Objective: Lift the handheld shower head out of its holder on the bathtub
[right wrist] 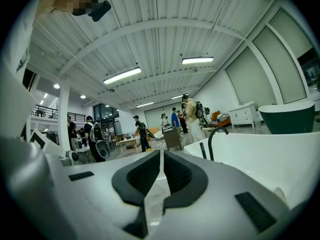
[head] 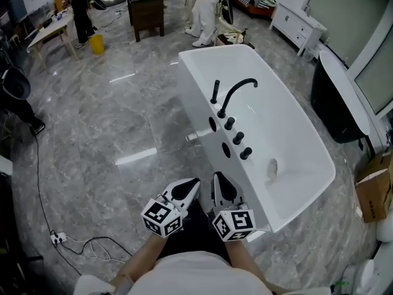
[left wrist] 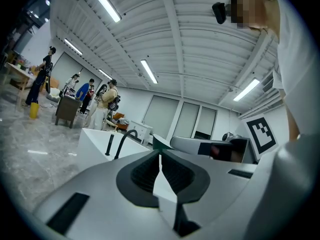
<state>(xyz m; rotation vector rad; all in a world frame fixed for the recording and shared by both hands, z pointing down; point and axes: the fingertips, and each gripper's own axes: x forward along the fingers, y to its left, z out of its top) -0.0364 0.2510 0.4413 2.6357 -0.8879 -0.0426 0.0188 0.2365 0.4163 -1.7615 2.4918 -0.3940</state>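
A white bathtub (head: 191, 86) stands on the grey floor ahead of me. On its near rim, the black handheld shower head (head: 215, 92) stands upright in its holder beside an arched black spout (head: 237, 90) and three black knobs (head: 238, 137). My left gripper (head: 195, 182) and right gripper (head: 216, 176) sit side by side close to my body, short of the tub's near corner. Both are shut with nothing in them. Past the left gripper (left wrist: 160, 156), the shower head (left wrist: 109, 145) shows far off. It also shows beyond the right gripper (right wrist: 161, 152), as a thin shower head (right wrist: 202, 150) next to the spout (right wrist: 216, 138).
A dark tub (head: 334, 103) and a cardboard box (head: 371, 192) stand to the right. A cable with a power strip (head: 58, 237) lies on the floor at the left. Several people, a brown desk (head: 146, 11) and a yellow bucket (head: 96, 43) are at the back.
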